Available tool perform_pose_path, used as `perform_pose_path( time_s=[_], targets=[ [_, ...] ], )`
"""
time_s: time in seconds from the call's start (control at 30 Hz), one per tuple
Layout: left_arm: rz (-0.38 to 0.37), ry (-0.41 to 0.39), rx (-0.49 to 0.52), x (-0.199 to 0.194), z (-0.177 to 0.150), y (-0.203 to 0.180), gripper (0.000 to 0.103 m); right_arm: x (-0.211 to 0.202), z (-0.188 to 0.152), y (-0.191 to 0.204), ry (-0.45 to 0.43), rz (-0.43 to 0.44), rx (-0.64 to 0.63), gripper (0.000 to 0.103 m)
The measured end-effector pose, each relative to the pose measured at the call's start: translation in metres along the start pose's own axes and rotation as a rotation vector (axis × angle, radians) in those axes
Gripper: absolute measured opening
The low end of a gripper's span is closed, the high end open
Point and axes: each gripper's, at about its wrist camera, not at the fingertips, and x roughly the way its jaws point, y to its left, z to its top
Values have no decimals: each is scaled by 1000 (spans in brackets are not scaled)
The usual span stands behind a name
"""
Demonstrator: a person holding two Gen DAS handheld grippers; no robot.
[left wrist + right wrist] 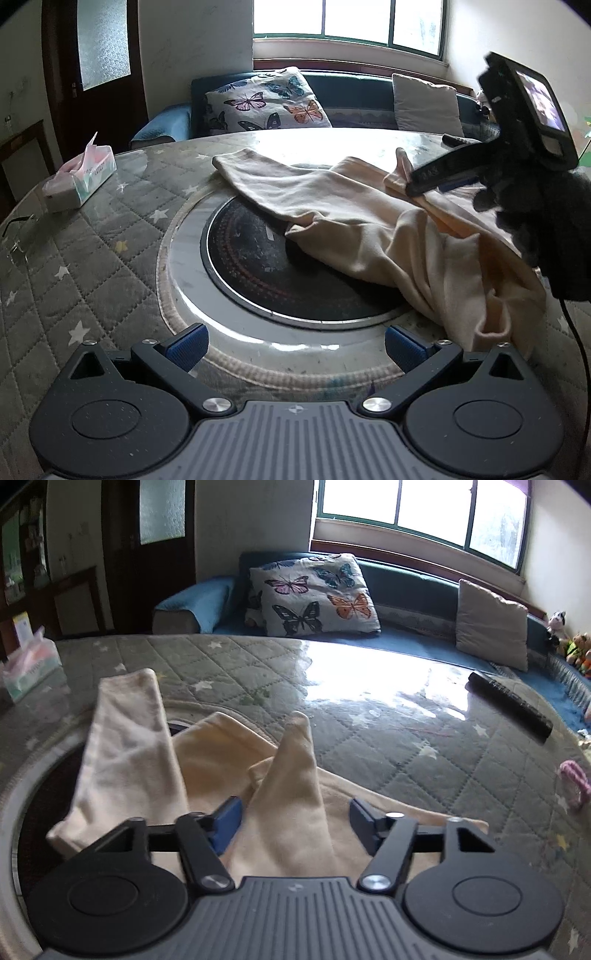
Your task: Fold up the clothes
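Note:
A cream garment (351, 221) lies rumpled across the round table, one long flat part reaching to the far left (125, 746). My left gripper (295, 347) is open over the table's near rim, short of the cloth, with nothing between its fingers. My right gripper (295, 819) stands over the garment with a raised fold (291, 775) between its blue pads. The left pad touches the fold, while a gap shows at the right pad. In the left wrist view the right gripper (424, 188), held by a black-gloved hand (535, 221), points at the upturned corner (402, 158).
The table has a grey quilted star cover (110, 258) and a black round plate (258, 266) in its middle. A tissue box (79, 181) and glasses (18, 236) sit at the left, and a remote (509, 705) at the far right. A sofa with a butterfly cushion (314, 594) stands behind.

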Motion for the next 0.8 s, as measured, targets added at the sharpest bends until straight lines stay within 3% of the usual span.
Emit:
perform_pose_path(
  time_s=[0.13,0.23,0.47,0.57,0.7,0.8],
  targets=[
    [0,-15,-1,4,12,-1,103,-7,-5,-13,6,25,33,18],
    [-1,-46,4,4,25,-5,103,-23,-8,-26,-14,22,54,5],
    [-50,-84,26,19,63,-32,99,-68,-25,-72,-56,20,144,4],
    [-71,-68,30,37,82,-44,94,-78,-31,-80,-58,63,161,9],
    [-119,1,-26,65,105,-51,93,-81,-33,-74,-61,104,147,14],
    [-80,37,-39,87,118,-57,94,-78,-32,-69,-66,114,143,22]
  ],
)
